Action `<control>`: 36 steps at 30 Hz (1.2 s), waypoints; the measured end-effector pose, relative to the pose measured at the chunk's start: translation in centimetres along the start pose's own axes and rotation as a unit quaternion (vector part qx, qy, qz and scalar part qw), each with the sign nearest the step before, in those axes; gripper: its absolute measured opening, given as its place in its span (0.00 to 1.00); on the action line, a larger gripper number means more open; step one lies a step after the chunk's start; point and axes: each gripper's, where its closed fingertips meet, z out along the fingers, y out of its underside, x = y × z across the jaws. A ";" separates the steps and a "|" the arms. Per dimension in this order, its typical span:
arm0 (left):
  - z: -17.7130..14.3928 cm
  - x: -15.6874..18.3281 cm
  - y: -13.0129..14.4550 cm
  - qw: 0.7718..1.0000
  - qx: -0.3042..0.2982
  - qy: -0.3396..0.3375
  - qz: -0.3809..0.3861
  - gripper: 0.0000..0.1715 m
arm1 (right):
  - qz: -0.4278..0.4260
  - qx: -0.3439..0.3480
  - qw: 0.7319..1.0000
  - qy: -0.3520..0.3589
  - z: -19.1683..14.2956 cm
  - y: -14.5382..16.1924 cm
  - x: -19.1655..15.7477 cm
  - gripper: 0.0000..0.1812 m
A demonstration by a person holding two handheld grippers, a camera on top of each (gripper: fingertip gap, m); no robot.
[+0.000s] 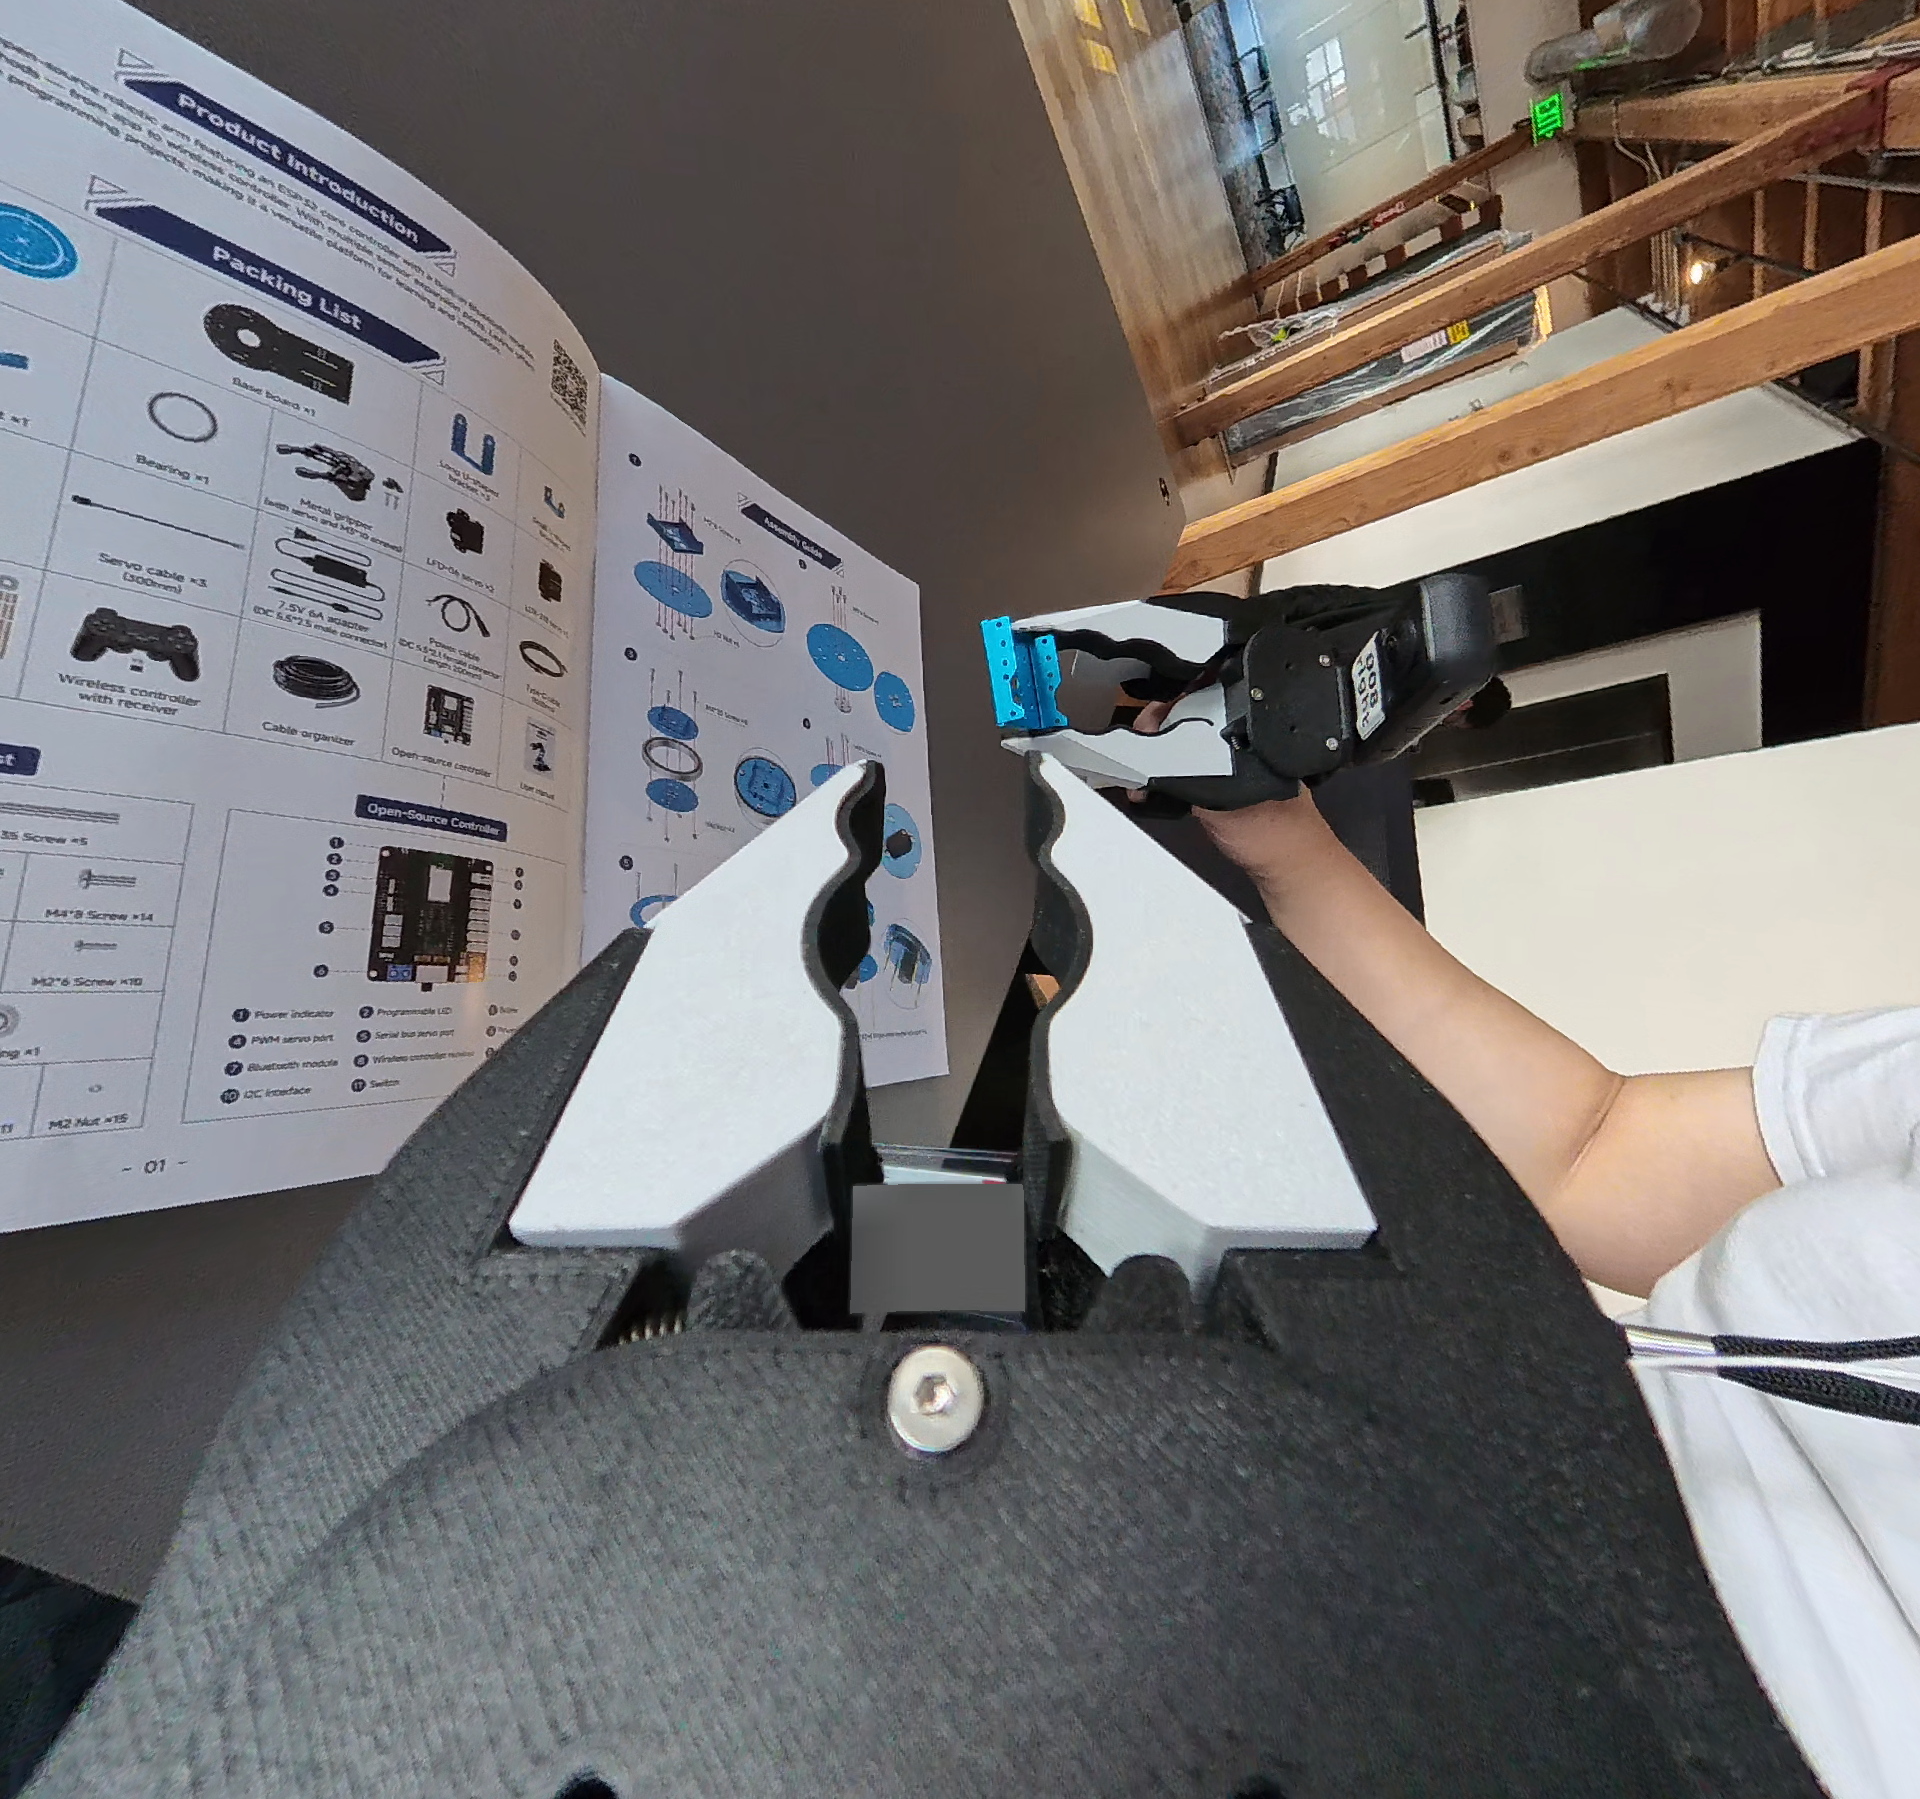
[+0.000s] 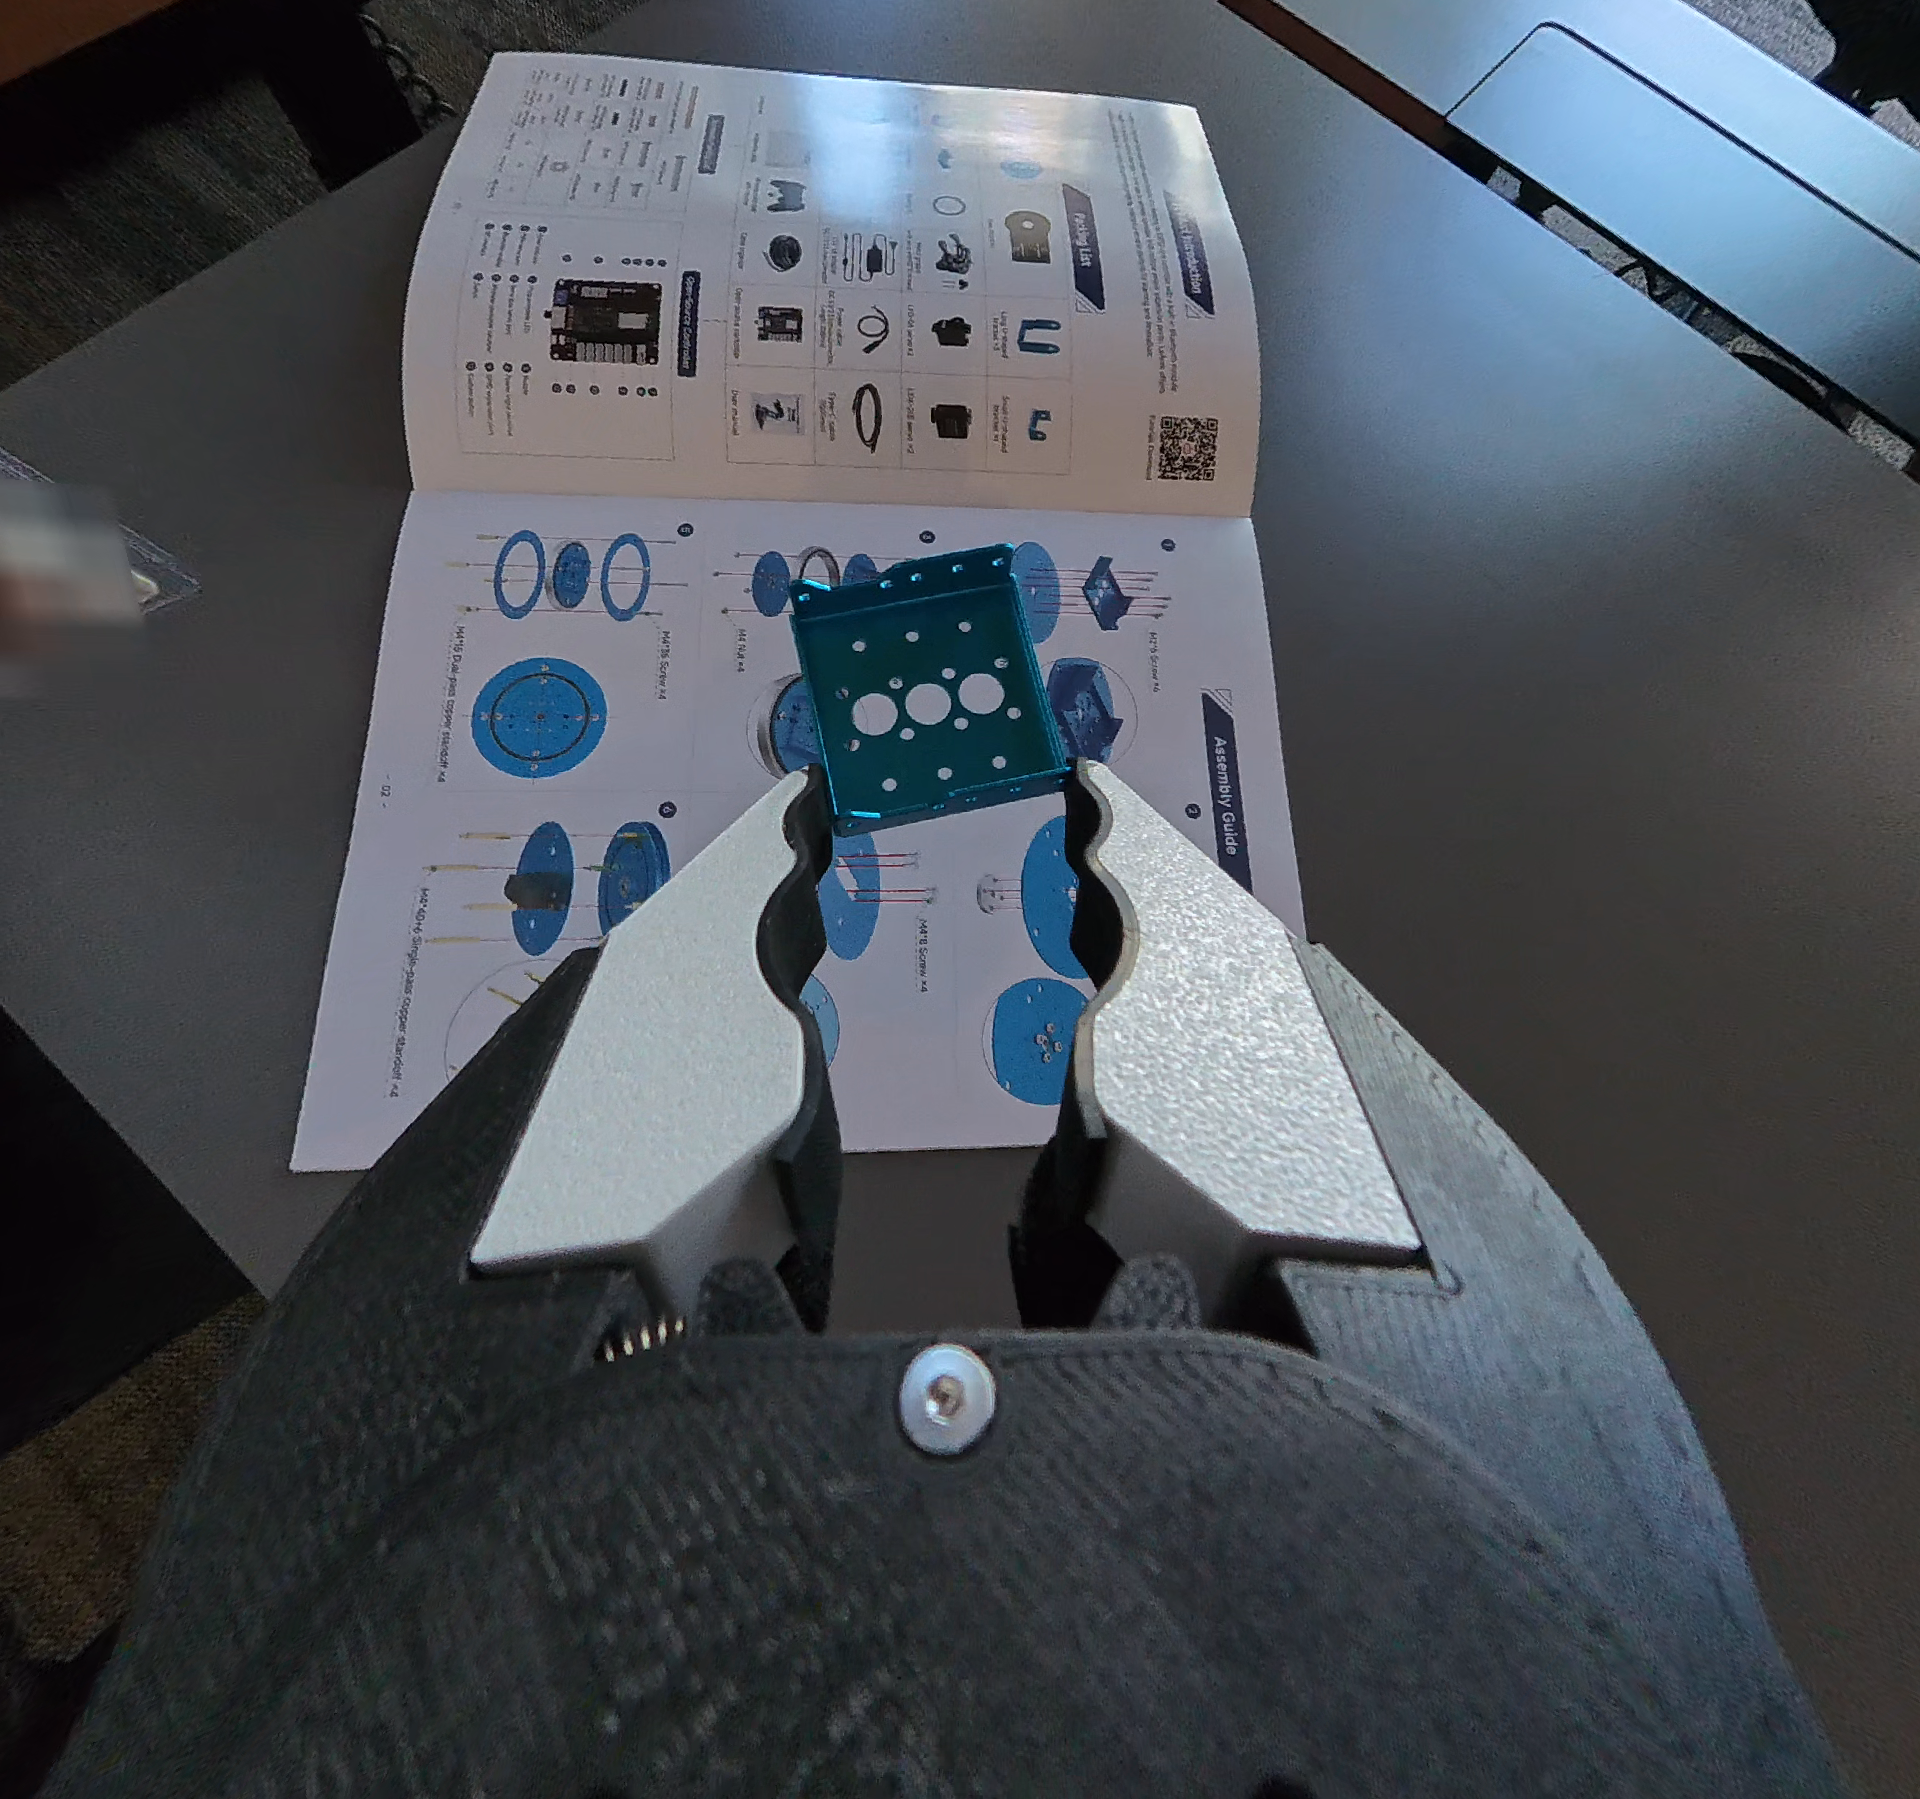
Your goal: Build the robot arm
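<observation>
1 broad dark grey tabletop (image 2: pixel 1558 606) carried everything, with bare surface to the right of the open white printed booklet (image 2: pixel 831 295) and the table's edges showing at left and far right. That booklet lay flat near the middle, directly below both tools. The right gripper (image 2: pixel 940 778) pinched a small blue perforated metal bracket (image 2: pixel 925 689) at its fingertips, raised above the lower page. The left gripper (image 1: pixel 951 773) hung empty, fingers slightly parted, beside it.

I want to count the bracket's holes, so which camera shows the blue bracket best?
The right wrist view: the blue bracket faces the camera, its perforated plate plain, gripped at the right tongs' tips. The left wrist view shows it only edge-on and far off.
</observation>
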 end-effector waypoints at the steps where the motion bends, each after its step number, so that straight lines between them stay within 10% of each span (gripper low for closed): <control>1: 0.0 0.0 -0.1 1.000 0.001 0.000 0.002 0.15 | -0.001 0.000 1.000 -0.002 0.1 0.0 -0.1 0.24; 36: -1.1 0.1 -0.2 1.000 0.017 -0.008 0.009 0.15 | -0.025 -0.012 0.999 -0.031 1.9 0.0 -0.9 0.25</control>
